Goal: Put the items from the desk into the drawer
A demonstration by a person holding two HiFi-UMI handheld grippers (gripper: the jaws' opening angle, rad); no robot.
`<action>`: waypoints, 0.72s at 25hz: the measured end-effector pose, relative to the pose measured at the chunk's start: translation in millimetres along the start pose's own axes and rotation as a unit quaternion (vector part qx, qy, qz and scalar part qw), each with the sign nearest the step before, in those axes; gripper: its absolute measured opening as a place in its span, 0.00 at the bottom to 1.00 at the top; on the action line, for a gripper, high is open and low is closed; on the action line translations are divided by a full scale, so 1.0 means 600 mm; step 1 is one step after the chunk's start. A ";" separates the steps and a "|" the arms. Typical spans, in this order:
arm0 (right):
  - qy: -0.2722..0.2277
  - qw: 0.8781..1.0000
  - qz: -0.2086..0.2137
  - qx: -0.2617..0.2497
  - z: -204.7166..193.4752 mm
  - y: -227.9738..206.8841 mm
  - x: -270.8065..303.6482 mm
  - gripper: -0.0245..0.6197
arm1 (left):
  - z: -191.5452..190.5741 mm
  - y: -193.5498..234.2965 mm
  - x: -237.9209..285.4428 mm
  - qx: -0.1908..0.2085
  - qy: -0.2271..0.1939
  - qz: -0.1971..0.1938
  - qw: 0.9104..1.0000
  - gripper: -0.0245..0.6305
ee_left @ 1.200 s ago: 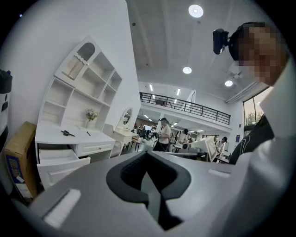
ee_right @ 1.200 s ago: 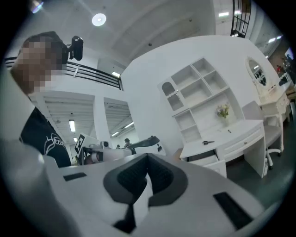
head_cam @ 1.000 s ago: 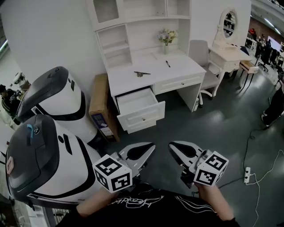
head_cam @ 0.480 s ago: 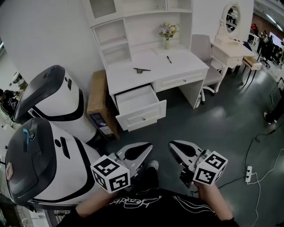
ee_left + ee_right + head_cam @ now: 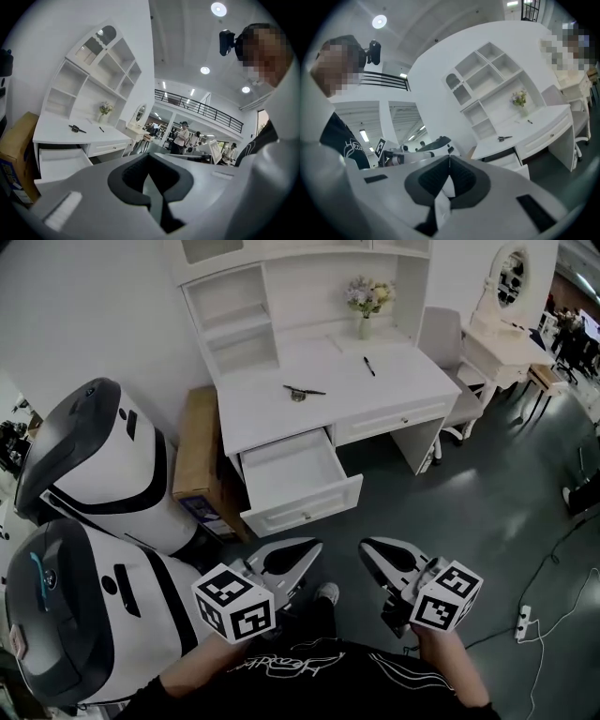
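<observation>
Items for the drawer: none put away yet, as far as the head view shows

- Scissors [image 5: 302, 392]: dark, lying flat on the white tabletop [image 5: 262, 418], left of its middle
- Pen [image 5: 368, 366]: dark, on the same tabletop, well apart to the right of the scissors
- Vase of flowers [image 5: 366, 304]: upright at the back edge, behind the pen
- Drawer [image 5: 305, 510]: the left one, pulled out below the scissors; its white inside shows nothing in it. The drawer to its right is closed
- Left gripper [image 5: 315, 547]: jaws together, nothing between them, held low in front of the person and well short of the desk
- Right gripper [image 5: 366, 546]: jaws together, likewise empty, beside the left one

Progress, as judged: opening stage only. The drawer stands ready; every item is yet to be picked up and placed, and both grippers must first reach the desk
</observation>
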State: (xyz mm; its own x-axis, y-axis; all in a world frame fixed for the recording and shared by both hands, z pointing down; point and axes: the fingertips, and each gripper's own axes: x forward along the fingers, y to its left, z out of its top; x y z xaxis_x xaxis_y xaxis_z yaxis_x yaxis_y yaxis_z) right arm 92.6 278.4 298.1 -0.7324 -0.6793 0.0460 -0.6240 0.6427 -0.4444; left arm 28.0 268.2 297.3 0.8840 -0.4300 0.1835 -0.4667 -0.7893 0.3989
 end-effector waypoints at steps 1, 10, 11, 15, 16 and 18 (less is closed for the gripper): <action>0.002 1.000 -0.003 0.003 0.010 -0.021 0.017 0.05 | 0.012 0.021 0.016 -0.004 0.003 -0.002 1.000 0.05; 0.033 0.999 -0.020 -0.011 0.100 -0.192 0.190 0.05 | 0.119 0.254 0.126 0.002 0.002 0.011 1.000 0.05; 0.037 0.999 -0.022 -0.021 0.106 -0.207 0.206 0.05 | 0.126 0.279 0.132 0.009 0.000 0.017 1.000 0.05; 0.056 0.997 -0.035 -0.050 0.116 -0.256 0.248 0.05 | 0.138 0.349 0.153 -0.009 -0.010 0.028 1.000 0.05; 0.060 0.996 -0.038 -0.053 0.117 -0.267 0.255 0.05 | 0.141 0.358 0.156 -0.013 -0.011 0.029 0.999 0.05; 0.065 0.996 -0.037 -0.053 0.122 -0.288 0.275 0.05 | 0.147 0.377 0.162 -0.014 -0.013 0.032 0.999 0.05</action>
State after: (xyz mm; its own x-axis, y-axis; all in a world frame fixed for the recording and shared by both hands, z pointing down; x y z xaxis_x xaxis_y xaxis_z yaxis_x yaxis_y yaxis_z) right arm 99.7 29.5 317.2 -0.7078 -0.6791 0.1947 -0.6983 0.6305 -0.3389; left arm 6.4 9.4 326.2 0.8507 -0.4914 0.1866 -0.5217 -0.7466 0.4129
